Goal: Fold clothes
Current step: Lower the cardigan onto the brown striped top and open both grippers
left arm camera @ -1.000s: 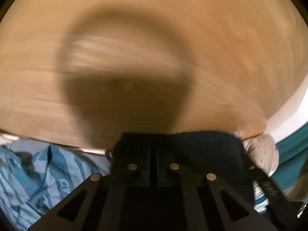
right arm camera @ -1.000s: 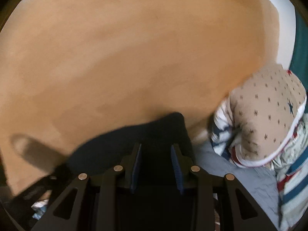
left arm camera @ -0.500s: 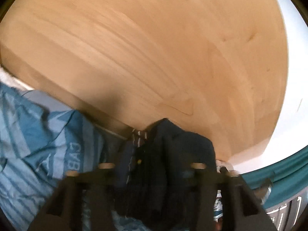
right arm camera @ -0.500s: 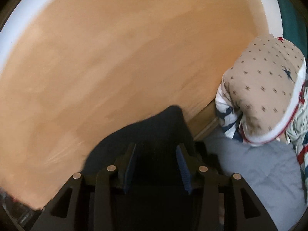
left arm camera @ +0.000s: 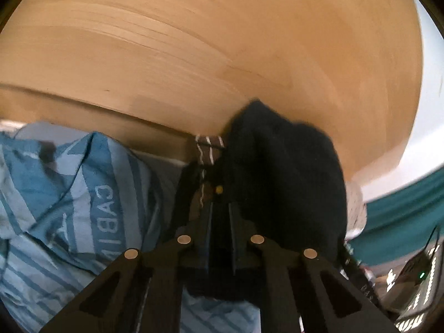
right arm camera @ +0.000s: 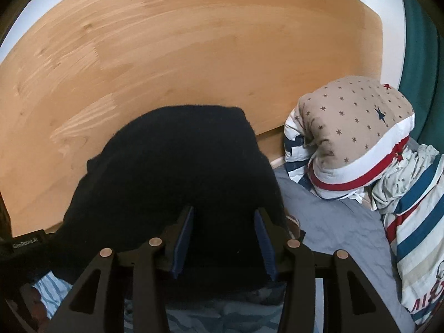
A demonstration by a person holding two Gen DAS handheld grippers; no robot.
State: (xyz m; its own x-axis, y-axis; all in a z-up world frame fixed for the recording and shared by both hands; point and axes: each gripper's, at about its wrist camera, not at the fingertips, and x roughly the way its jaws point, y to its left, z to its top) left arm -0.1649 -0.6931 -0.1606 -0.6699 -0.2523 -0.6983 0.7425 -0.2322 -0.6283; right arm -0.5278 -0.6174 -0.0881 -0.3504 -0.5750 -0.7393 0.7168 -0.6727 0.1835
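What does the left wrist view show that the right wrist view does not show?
Only the left wrist view shows the blue striped fabric with printed letters and the garment's striped inner band. Only the right wrist view shows the star-patterned pillow and the grey sheet. Both show the dark garment, the wooden headboard, and a gripper: the left gripper closed on the garment, the right gripper open.

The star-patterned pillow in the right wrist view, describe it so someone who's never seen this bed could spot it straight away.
Find the wooden headboard; at its right end a pillow leans on it, above the grey sheet. Unlike the striped bedding beside it, its face is tan with small dark stars, edged in white and red bands.
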